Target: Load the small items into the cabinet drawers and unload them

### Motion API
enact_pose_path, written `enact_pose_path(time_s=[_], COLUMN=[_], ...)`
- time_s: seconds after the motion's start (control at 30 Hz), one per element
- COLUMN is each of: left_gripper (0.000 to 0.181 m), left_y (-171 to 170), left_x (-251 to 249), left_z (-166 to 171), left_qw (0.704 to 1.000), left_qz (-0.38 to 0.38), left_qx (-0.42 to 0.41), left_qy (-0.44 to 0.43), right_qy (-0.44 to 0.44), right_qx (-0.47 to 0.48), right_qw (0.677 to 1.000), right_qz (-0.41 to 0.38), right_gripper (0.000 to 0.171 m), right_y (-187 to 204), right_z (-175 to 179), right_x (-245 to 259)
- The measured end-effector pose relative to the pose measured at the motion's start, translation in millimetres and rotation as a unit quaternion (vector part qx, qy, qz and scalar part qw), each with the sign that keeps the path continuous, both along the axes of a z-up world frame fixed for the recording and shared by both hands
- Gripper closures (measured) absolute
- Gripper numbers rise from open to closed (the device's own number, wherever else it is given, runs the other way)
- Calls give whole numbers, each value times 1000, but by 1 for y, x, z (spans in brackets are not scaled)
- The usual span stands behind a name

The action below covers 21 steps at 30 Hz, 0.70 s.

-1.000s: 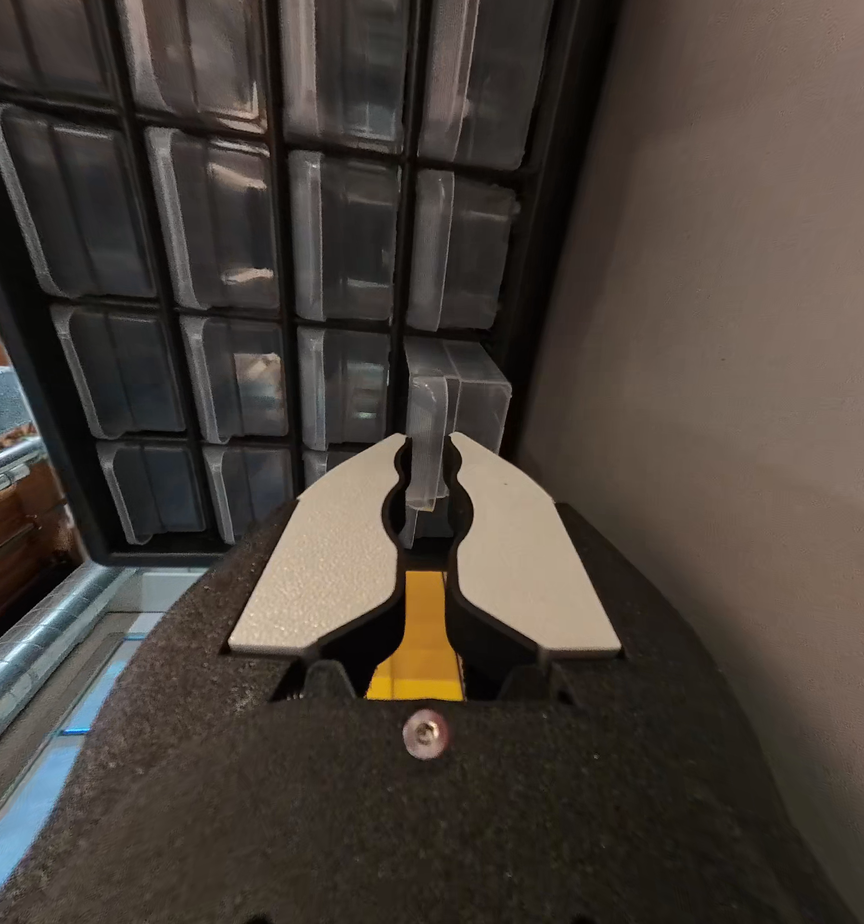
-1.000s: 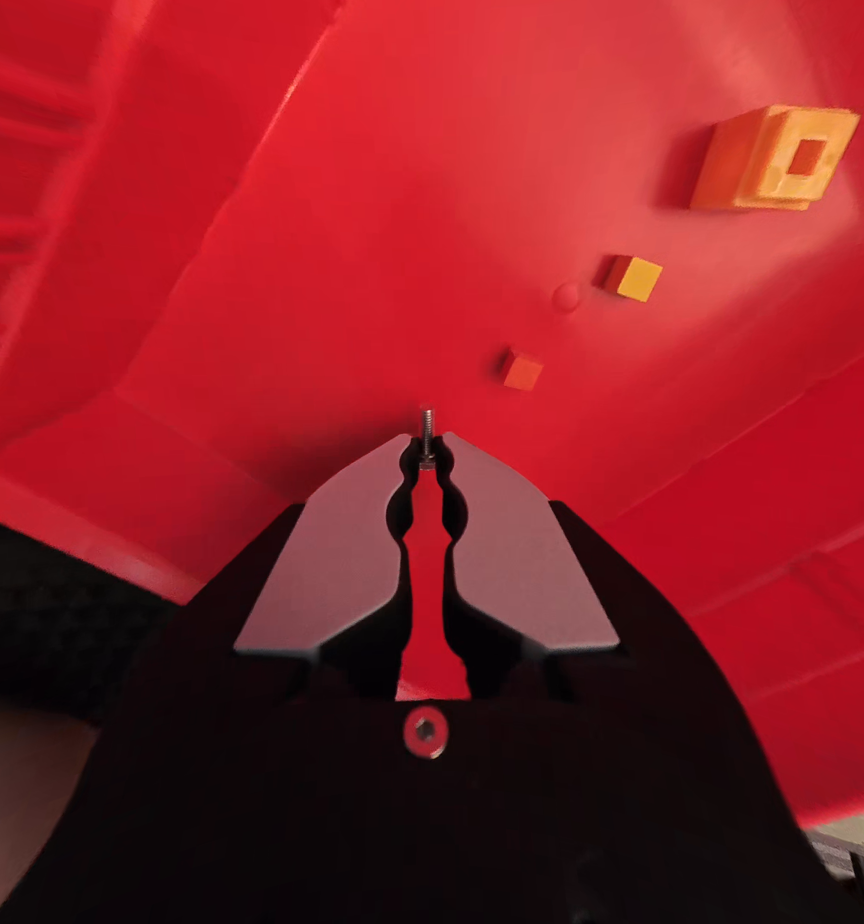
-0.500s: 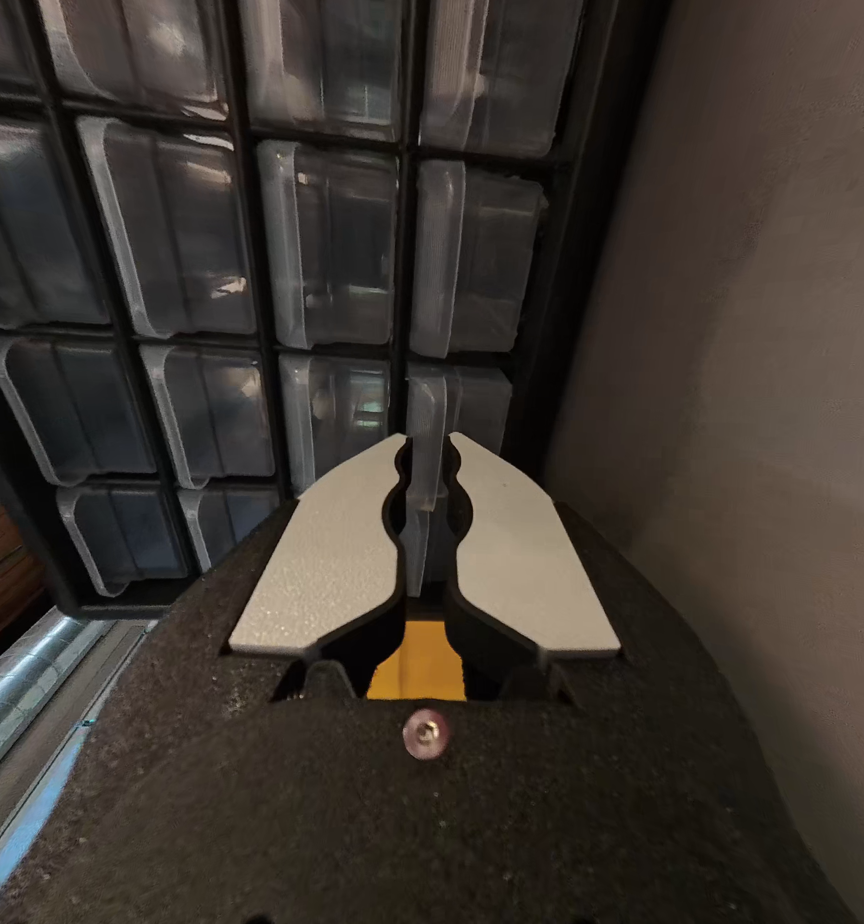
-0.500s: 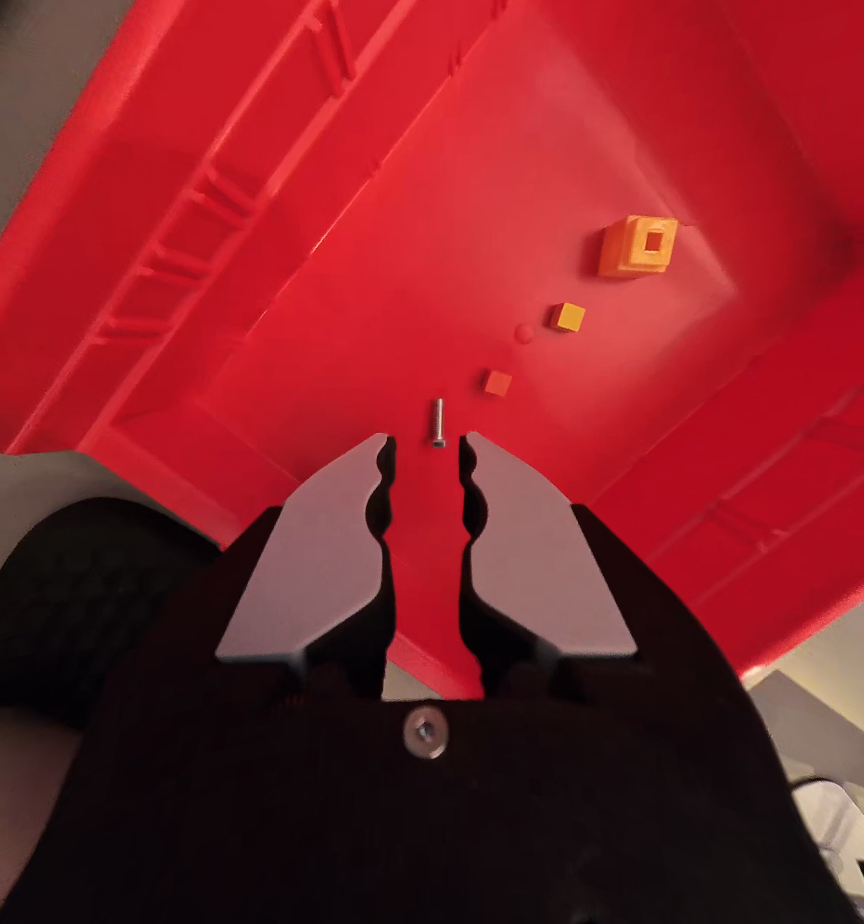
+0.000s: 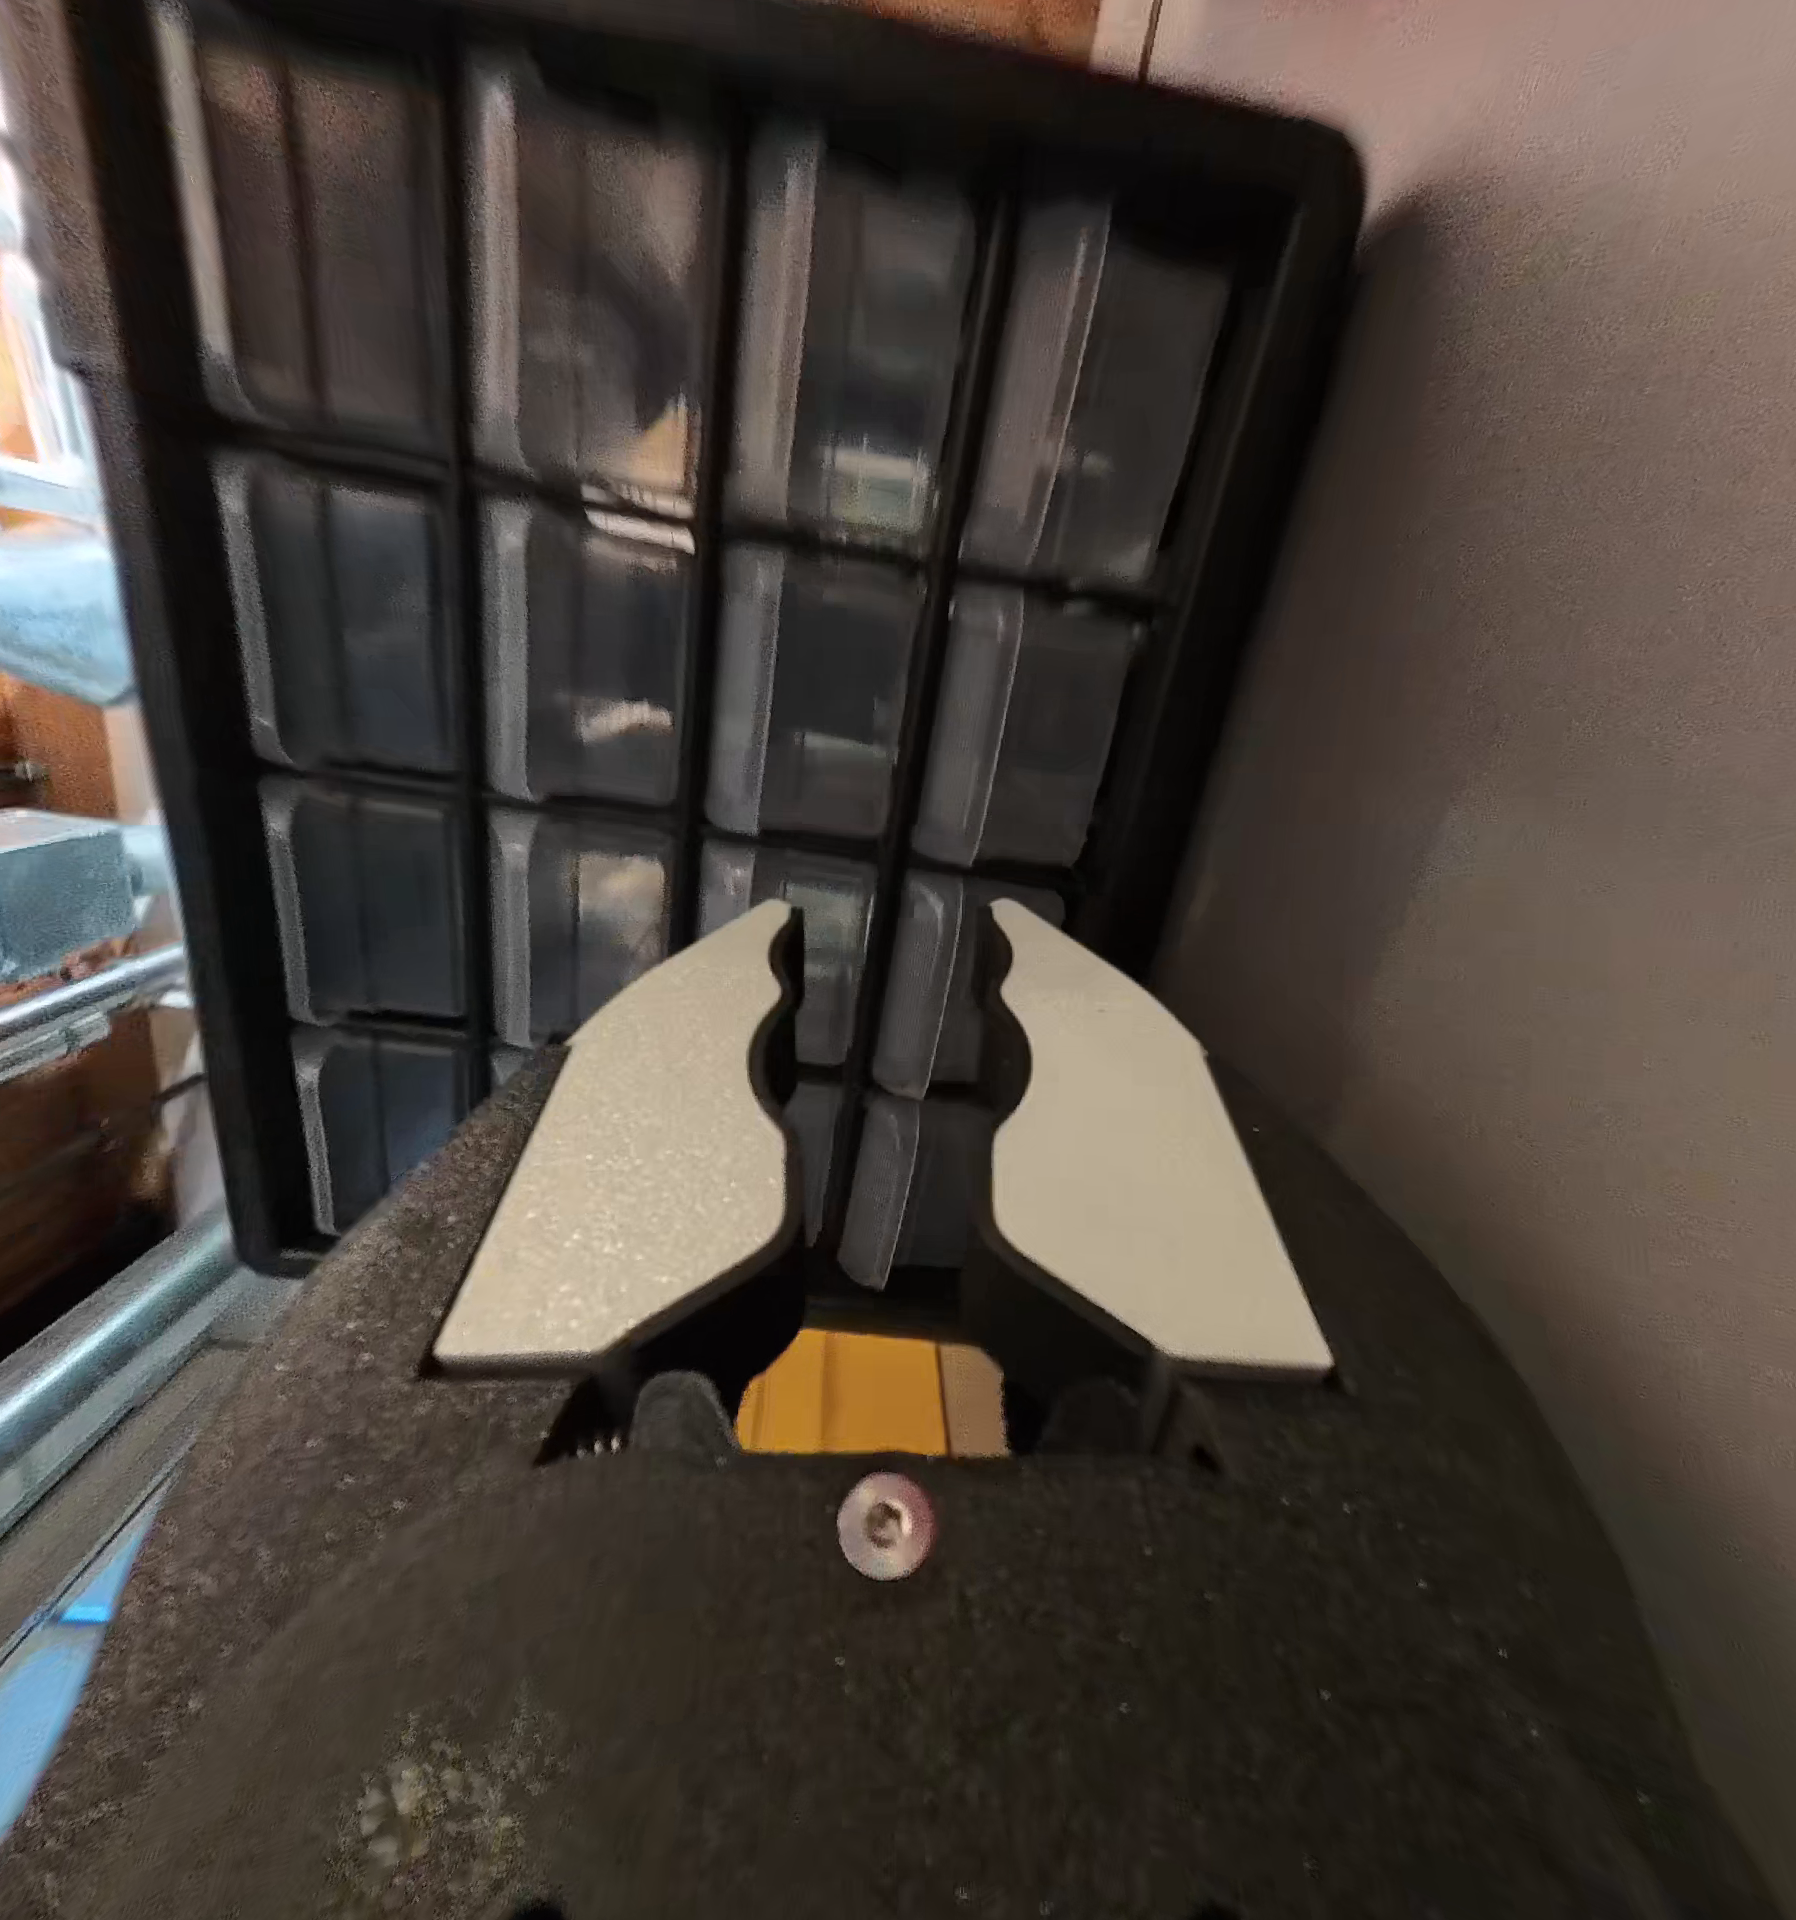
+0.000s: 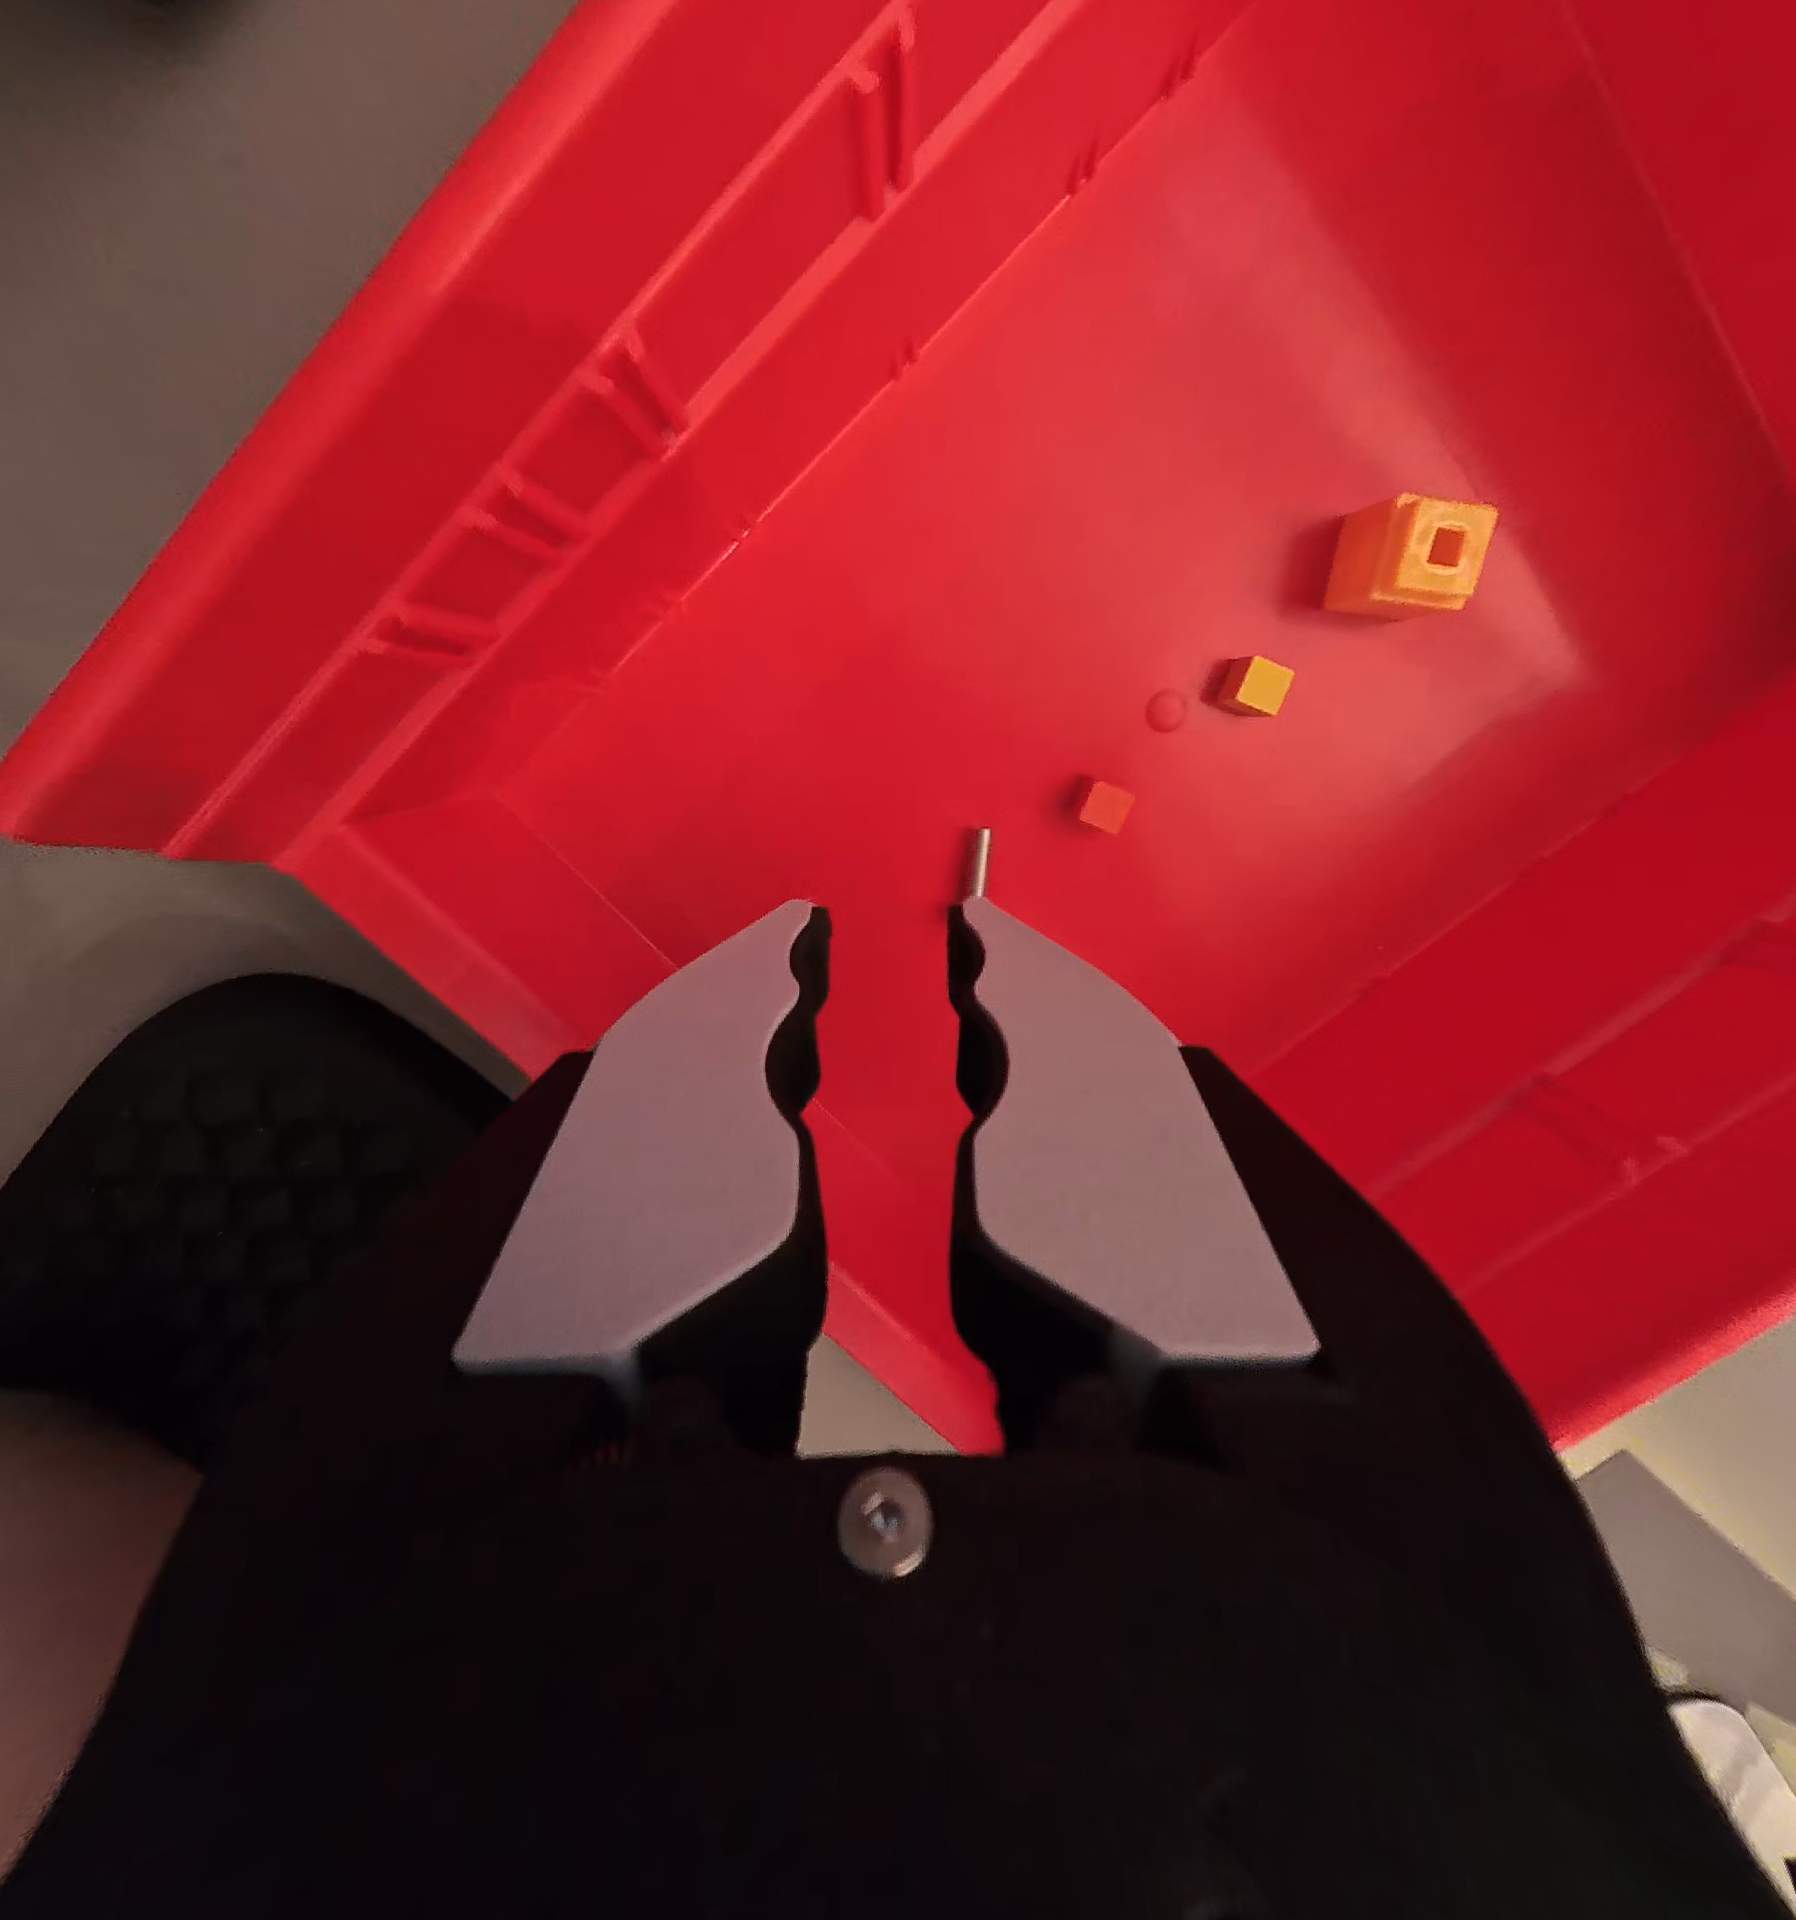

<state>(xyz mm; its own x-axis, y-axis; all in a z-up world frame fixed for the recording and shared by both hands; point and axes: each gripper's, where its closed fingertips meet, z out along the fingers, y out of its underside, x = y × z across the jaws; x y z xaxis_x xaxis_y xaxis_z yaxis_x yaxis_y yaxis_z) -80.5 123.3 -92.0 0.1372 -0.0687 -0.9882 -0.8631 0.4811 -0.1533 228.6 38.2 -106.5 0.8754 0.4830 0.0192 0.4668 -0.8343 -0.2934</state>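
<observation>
Right wrist view: the small screw point(image 6: 978, 861) lies loose on the red bin point(image 6: 873, 644) floor, at 1 o'clock just beyond your right gripper point(image 6: 889, 914), whose jaws are parted and empty. Orange cubes point(image 6: 1106, 805) sit farther at 1 o'clock. Left wrist view: your left gripper point(image 5: 889, 920), jaws apart, faces the cabinet's point(image 5: 1320, 520) apparently closed drawers point(image 5: 1019, 717).

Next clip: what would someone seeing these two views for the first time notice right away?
The bright red bin fills the right wrist view, with an orange hollow block, two small cubes and a tiny metal screw on its floor, just beyond the open right gripper. In the left wrist view, a black cabinet of clear drawers stands beside a grey wall, with the open left gripper in front of its lower right drawers.
</observation>
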Motion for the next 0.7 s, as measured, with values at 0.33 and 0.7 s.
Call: enact_pose_path(time_s=[0.33,0.7], left_gripper=[152,171], left_y=[19,26], left_x=[38,49], left_z=[31,33], left_qw=[997,994], left_qz=[5,1], left_qx=[72,106], left_qy=[-36,-17], right_qy=[56,45], right_qx=[80,83], right_qw=[994,994], right_qz=[45,46], right_gripper=[148,148], right_y=[2,-4], right_z=[34,39], right_x=[-19,-19])
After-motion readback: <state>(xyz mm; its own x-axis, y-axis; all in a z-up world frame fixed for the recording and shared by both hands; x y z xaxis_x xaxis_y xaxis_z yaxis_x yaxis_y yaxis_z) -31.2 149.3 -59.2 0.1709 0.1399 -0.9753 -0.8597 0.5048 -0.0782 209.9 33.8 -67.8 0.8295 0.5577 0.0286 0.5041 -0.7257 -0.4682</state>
